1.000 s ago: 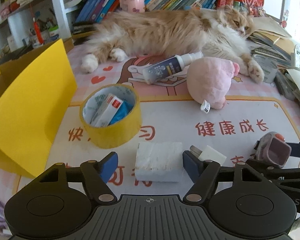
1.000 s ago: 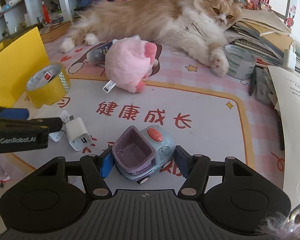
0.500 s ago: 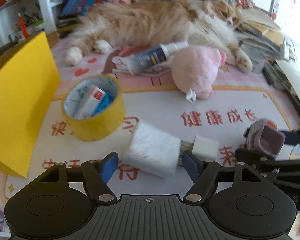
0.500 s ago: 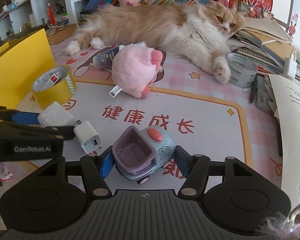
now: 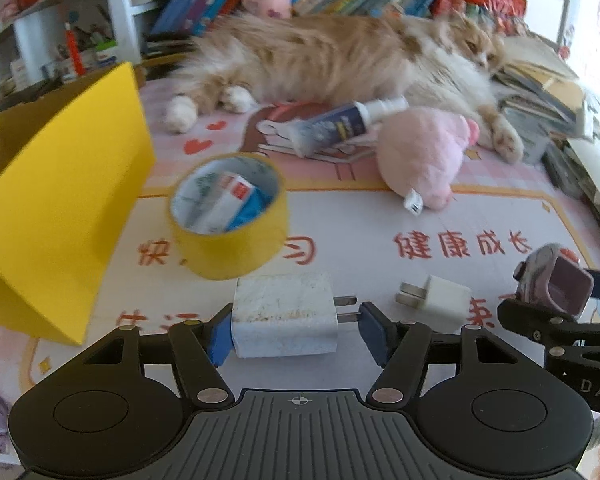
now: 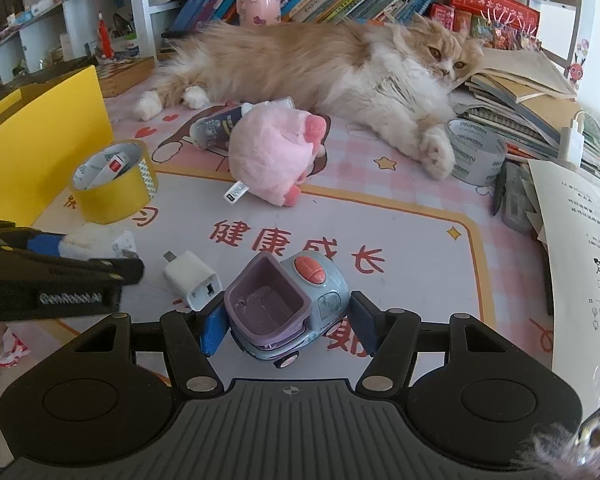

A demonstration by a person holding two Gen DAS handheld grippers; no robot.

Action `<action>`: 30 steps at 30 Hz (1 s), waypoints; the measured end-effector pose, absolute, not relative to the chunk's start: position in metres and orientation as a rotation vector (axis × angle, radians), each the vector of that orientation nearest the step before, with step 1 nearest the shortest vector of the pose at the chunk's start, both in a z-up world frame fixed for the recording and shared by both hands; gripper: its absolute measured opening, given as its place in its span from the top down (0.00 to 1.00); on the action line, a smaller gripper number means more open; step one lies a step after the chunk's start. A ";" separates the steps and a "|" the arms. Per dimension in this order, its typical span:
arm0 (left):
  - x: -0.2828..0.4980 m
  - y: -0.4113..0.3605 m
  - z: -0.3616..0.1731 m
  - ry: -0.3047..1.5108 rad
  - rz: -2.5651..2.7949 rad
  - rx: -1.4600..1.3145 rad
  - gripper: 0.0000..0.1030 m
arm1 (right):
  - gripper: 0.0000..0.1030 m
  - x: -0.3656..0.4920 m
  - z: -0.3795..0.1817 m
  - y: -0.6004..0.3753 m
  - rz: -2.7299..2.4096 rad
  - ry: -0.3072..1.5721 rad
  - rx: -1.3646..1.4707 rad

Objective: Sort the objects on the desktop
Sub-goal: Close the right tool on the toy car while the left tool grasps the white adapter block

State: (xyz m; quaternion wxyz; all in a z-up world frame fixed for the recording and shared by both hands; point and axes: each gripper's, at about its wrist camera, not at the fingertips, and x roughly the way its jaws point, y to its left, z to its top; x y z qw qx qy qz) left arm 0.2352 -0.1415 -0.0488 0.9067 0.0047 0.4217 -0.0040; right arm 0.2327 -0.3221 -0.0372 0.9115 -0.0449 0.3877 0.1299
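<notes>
Across the top of both views a long-haired orange and white cat [image 6: 320, 68] lies on the desk [image 6: 420, 240], in front of the shelved books. The yellow box [image 5: 60, 200] fills the left edge of your left view. The pink plush toy [image 6: 272, 160] sits centre frame in your right view, a spray bottle [image 5: 340, 128] lying just behind it. The roll of yellow tape [image 5: 228, 216] stands left of centre in your left view with a small carton inside its core. Your left claw [image 5: 296, 334] is low in the frame; its blue left pad touches the large white charger [image 5: 284, 316] and the right pad sits at the prong tips, so you appear to have it clamped. A smaller white charger [image 5: 440, 304] lies just right of it. Your right claw [image 6: 286, 330], bottom centre, stands apart around the toy car [image 6: 288, 308]; the left pad touches it, the right shows a gap.
</notes>
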 end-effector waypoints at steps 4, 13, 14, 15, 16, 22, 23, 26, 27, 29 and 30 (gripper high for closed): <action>0.225 -0.133 -0.039 0.838 0.007 -0.011 0.37 | 0.42 0.231 -0.036 -0.317 0.277 0.793 -0.082; 0.204 -0.116 -0.018 0.796 -0.022 -0.069 0.37 | 0.42 0.224 -0.024 -0.306 0.277 0.755 -0.059; 0.201 -0.114 -0.015 0.789 -0.030 -0.068 0.37 | 0.42 0.223 -0.022 -0.305 0.273 0.751 -0.052; 0.198 -0.112 -0.012 0.782 -0.038 -0.069 0.37 | 0.42 0.221 -0.020 -0.305 0.269 0.749 -0.043; 0.195 -0.110 -0.009 0.775 -0.046 -0.073 0.37 | 0.42 0.218 -0.017 -0.303 0.265 0.746 -0.033; 0.176 -0.097 0.005 0.741 -0.100 -0.062 0.37 | 0.42 0.194 -0.001 -0.290 0.240 0.698 -0.035; 0.173 -0.094 0.007 0.735 -0.106 -0.060 0.37 | 0.42 0.189 0.002 -0.287 0.234 0.687 -0.030; 0.161 -0.081 0.013 0.717 -0.115 -0.061 0.37 | 0.42 0.177 0.009 -0.278 0.224 0.673 -0.014; 0.156 -0.076 0.015 0.713 -0.116 -0.064 0.37 | 0.42 0.174 0.010 -0.273 0.224 0.673 -0.016; 0.147 -0.066 0.017 0.705 -0.117 -0.071 0.37 | 0.42 0.167 0.012 -0.263 0.229 0.671 -0.022; 0.141 -0.060 0.018 0.702 -0.117 -0.074 0.37 | 0.42 0.164 0.013 -0.258 0.231 0.667 -0.027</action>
